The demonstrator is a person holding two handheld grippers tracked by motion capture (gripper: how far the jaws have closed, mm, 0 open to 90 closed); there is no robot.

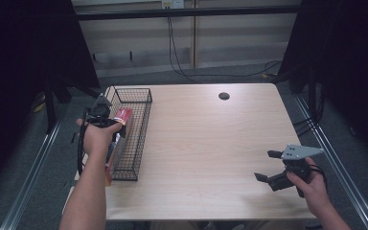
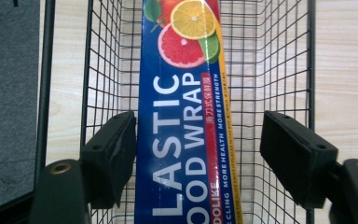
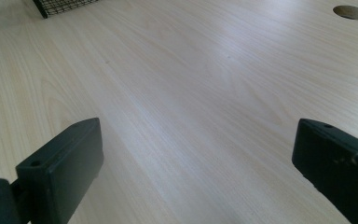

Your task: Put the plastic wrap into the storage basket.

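Left gripper (image 2: 198,154), jaws spread and gripping nothing, straddles the plastic wrap box (image 2: 186,112) lying in the wire basket (image 1: 133,139) at the table's left edge; off-centre closure could snag mesh; right gripper (image 1: 274,166) wide open, empty.

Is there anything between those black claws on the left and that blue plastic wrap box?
Nothing visible. The left gripper is open, its jaws on either side of the plastic wrap box, which lies in the wire basket. A gap shows at the right jaw.

Long blue plastic wrap box (image 2: 186,126) with citrus print, lengthwise inside the black wire basket (image 2: 270,70), left table edge.
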